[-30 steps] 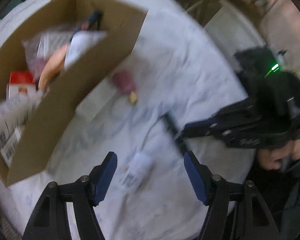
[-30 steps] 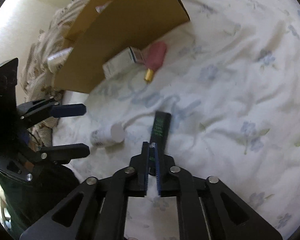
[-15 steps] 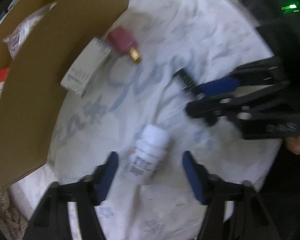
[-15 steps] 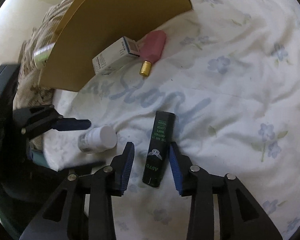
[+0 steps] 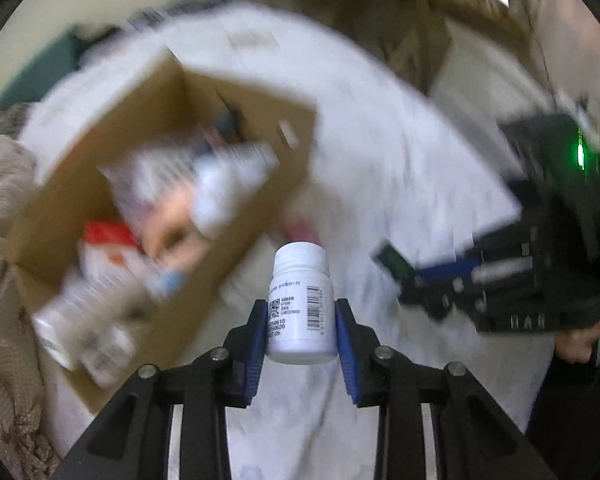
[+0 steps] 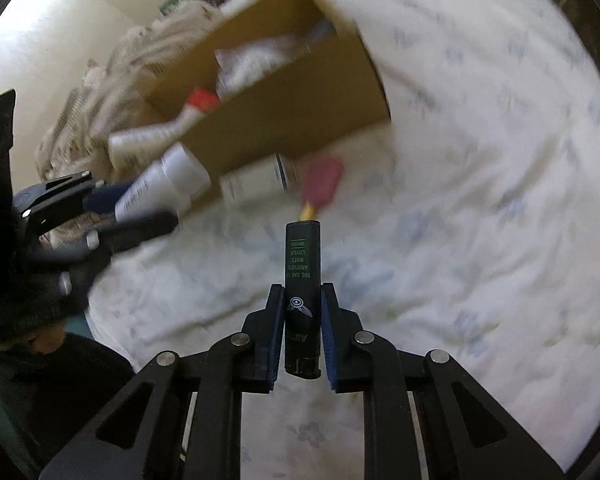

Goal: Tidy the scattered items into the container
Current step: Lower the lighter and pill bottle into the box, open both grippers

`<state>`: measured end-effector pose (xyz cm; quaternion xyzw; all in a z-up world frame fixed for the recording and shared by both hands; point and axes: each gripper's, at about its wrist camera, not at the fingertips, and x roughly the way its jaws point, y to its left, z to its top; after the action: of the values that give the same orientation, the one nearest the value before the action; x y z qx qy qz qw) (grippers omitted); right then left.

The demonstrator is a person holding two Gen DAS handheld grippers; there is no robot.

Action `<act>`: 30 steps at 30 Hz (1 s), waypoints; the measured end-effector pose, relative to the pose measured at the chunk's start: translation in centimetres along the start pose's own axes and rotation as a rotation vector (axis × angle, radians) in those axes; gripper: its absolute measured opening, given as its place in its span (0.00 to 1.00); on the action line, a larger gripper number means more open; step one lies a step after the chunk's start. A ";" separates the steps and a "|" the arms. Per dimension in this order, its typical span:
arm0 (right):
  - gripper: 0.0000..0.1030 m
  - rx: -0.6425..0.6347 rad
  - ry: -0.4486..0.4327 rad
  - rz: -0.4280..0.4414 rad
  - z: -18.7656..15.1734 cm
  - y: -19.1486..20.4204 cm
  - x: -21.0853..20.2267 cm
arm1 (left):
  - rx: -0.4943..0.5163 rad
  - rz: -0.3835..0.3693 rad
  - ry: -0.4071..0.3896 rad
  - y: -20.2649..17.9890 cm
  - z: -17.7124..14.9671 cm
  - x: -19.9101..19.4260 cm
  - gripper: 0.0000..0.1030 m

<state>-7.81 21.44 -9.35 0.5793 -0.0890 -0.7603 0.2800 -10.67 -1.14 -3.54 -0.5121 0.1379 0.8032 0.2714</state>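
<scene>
My left gripper (image 5: 301, 314) is shut on a white pill bottle (image 5: 300, 300) and holds it above the bed, near the open cardboard box (image 5: 236, 240). My right gripper (image 6: 302, 304) is shut on a black tube with green print (image 6: 302, 280), lifted off the sheet. In the right wrist view the left gripper (image 6: 148, 208) holds the white bottle (image 6: 160, 184) at the box's (image 6: 292, 112) near corner. A white carton (image 6: 252, 182) and a pink bottle with a gold cap (image 6: 320, 184) lie on the sheet beside the box.
The box holds several packets and bottles (image 5: 204, 184). A white flowered sheet (image 6: 480, 200) covers the bed. A beige knitted blanket (image 6: 112, 92) lies left of the box. The left wrist view is blurred.
Both grippers closed on their items and lifted them: the left took the white bottle, the right took the black tube. Both have moved toward the box.
</scene>
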 end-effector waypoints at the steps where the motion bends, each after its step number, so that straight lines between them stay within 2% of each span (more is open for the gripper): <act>1: 0.18 -0.010 -0.019 0.004 0.8 0.2 -0.8 | -0.029 -0.009 -0.049 0.6 0.3 -0.9 0.32; 2: 0.18 -0.022 -0.037 0.008 1.6 0.4 -1.5 | -0.056 -0.012 -0.097 1.2 0.7 -1.8 0.32; 4: 0.18 -0.047 -0.066 0.014 3.2 1.3 -2.4 | -0.093 0.032 -0.170 2.0 1.2 -3.1 0.32; 7: 0.18 -0.087 -0.085 0.012 5.7 3.8 -2.0 | -0.181 0.112 -0.232 3.0 1.7 -3.4 0.32; 9: 0.18 -0.124 -0.103 0.002 7.5 5.4 -1.6 | -0.234 0.132 -0.244 4.5 1.6 -3.8 0.32; 13: 0.18 -0.173 -0.117 -0.006 10.5 7.2 -0.3 | -0.331 0.186 -0.213 6.4 1.2 -2.8 0.32; 16: 0.18 -0.217 -0.119 -0.009 11.9 8.0 1.0 | -0.361 0.226 -0.176 7.8 1.2 -1.4 0.32; 20: 0.18 -0.254 -0.122 0.013 12.9 7.1 2.4 | -0.387 0.257 -0.152 8.5 1.3 0.2 0.32; 23: 0.18 -0.188 -0.104 0.059 13.5 6.1 4.3 | -0.388 0.288 -0.140 8.7 1.2 0.9 0.32; 30: 0.18 -0.204 -0.092 0.030 14.4 7.3 6.7 | -0.401 0.335 -0.109 9.4 1.0 2.0 0.32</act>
<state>-20.04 9.18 -7.05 0.5110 -0.0322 -0.7869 0.3445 -17.52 -7.72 -5.46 -0.4818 0.0442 0.8745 0.0349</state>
